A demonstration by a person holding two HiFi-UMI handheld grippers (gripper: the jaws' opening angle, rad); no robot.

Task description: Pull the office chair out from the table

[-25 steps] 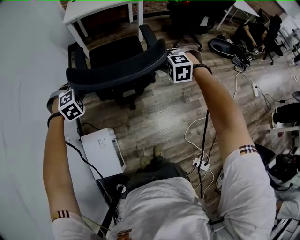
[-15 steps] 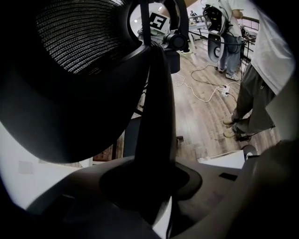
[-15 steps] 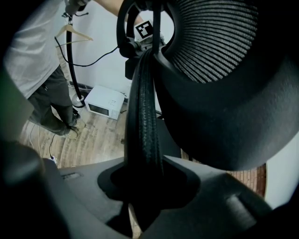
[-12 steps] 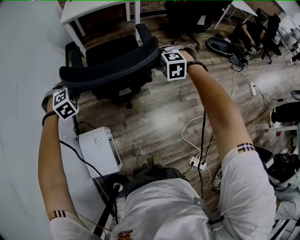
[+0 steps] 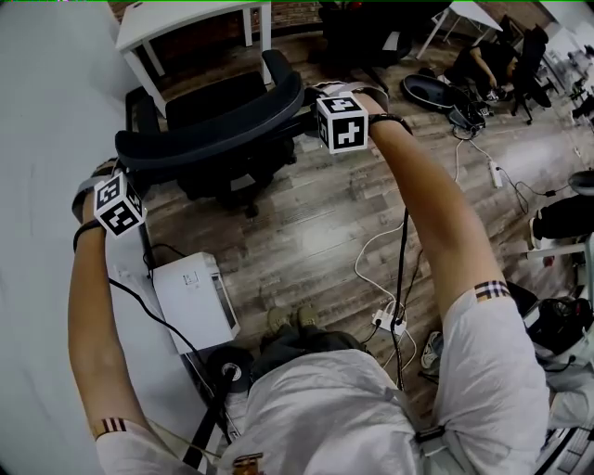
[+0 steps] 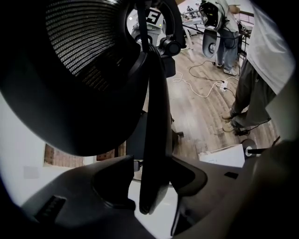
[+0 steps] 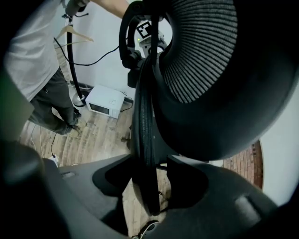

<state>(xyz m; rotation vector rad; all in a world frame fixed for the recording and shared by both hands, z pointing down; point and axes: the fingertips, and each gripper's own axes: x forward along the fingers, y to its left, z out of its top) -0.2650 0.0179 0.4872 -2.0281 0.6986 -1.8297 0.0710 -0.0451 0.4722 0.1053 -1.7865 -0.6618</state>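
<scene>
Both grippers have just been opening their jaws, and in the head view the office chair [image 5: 223, 139] and both hands sit slightly higher and further left in the picture than a second ago. The chair's curved black backrest spans the gap between the two grippers, its top edge running from one to the other. The left gripper [image 6: 156, 164] has that edge standing between its spread jaws, with a strip of light showing on one side, so the pads do not pinch it. The right gripper [image 7: 149, 161] is the same: its jaws are apart, the ribbed edge stands between them, and floor shows in the gap beside it. The seat [image 5: 218, 97] and an armrest [image 5: 278, 70] lie beyond the grippers, near a white table [image 5: 186, 17] further off. On the person's side of the left gripper, a white box-shaped device [image 5: 195, 301] rests on the wooden floor [image 5: 316, 232] beside a pale wall [image 5: 46, 102]. Nearer the person than the right gripper, a white power strip [image 5: 390, 323] lies among cables.
</scene>
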